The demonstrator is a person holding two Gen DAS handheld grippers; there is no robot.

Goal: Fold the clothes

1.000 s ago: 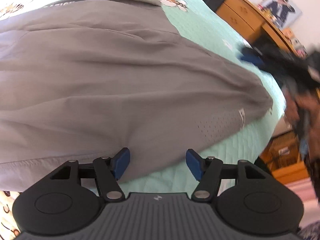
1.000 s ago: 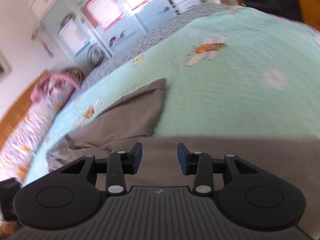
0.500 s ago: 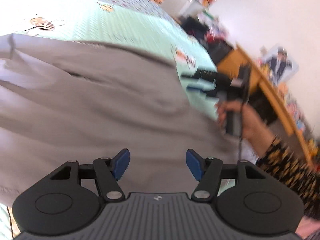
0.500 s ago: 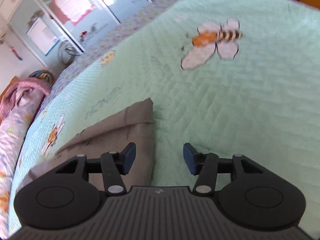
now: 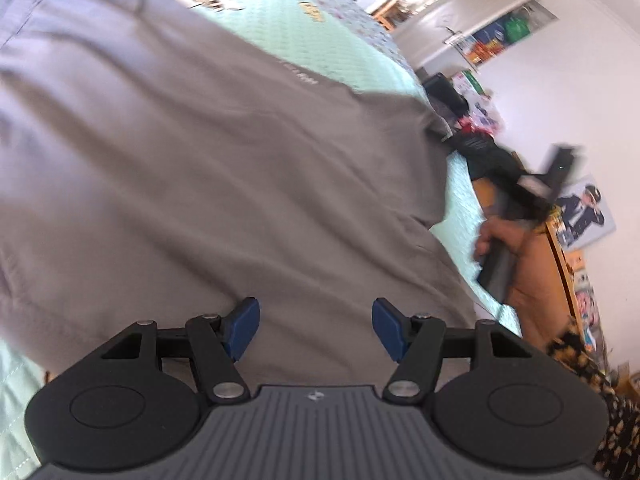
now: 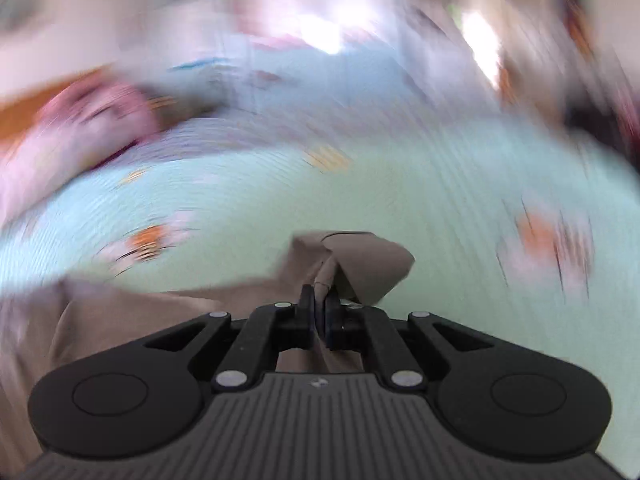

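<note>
A grey garment lies spread across a bed with a mint-green quilt printed with bees.

Left wrist view: the left tongs stand wide apart, blue pads on either side of an empty gap, hovering just over the near part of the garment. Nothing is pinched between them; whether the tips brush the cloth cannot be told. The garment fills most of this view, with creases running across it and a small line of pale lettering near its far edge. At the right edge of the bed, a hand with a patterned sleeve grips the dark handle of the other tool, blurred. Beyond it are a wooden cabinet and a picture leaning on a white wall.

Right wrist view: the right tongs have just closed tight, and they pinch a bunched corner of the grey garment, which stands up in a small peak above the pads. More of the garment trails off to the left over the quilt. The background is heavily smeared; pink bedding lies at far left.
</note>
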